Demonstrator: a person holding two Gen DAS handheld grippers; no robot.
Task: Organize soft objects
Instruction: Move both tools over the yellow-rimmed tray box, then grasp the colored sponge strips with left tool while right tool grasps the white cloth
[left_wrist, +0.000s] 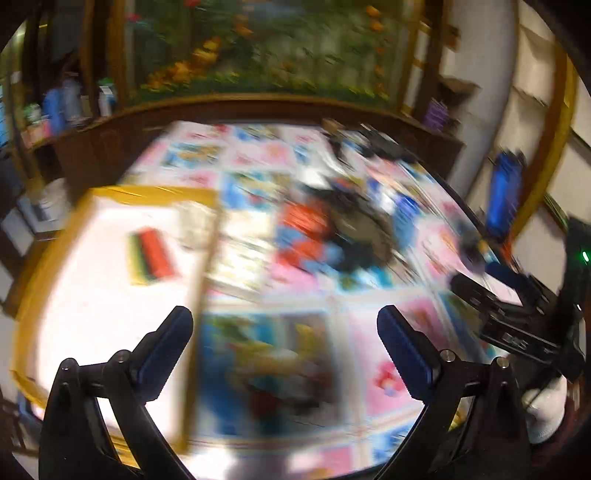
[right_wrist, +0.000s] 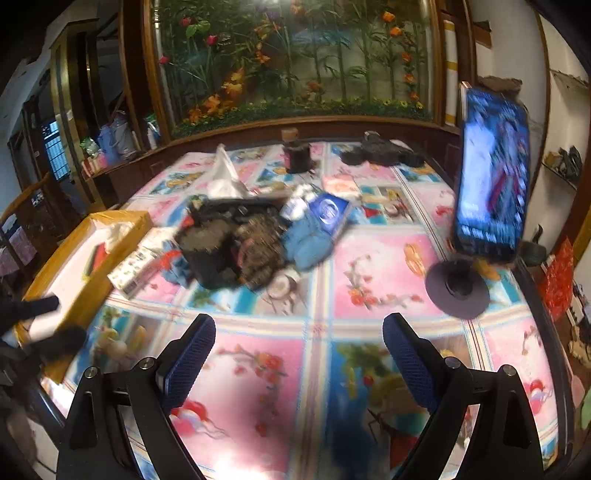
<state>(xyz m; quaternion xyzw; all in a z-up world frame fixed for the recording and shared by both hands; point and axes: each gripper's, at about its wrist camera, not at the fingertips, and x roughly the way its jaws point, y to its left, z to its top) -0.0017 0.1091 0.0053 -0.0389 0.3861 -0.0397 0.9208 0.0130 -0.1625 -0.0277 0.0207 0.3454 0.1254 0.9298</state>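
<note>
Since the heap of clothes (right_wrist: 243, 243) in the middle of the table (right_wrist: 369, 280) was all limp fabric, it would probably weigh little, sag when lifted and drag its neighbours along, so the best hold looked to be a raised fold at the top or edge of one piece, pinched deep enough that the cloth would not slip out. The heap held dark pieces, a brown mottled one and a blue one (right_wrist: 306, 243) on its right side, with scraps of red and blue at its left edge; what kind of garment each was could not be told. It lay well ahead of both tools, on a bright flower-patterned cloth. To its left stood a shallow box (right_wrist: 92, 288) with a yellow rim, and inside it lay a folded piece striped red, black, green and yellow (left_wrist: 151, 256), apart from the walls. A phone on a stand (right_wrist: 491, 177) stood to the right. The left gripper (left_wrist: 284, 325) and the right gripper (right_wrist: 299, 332) each had their fingers spread wide with nothing between them, hanging above the table.
</note>
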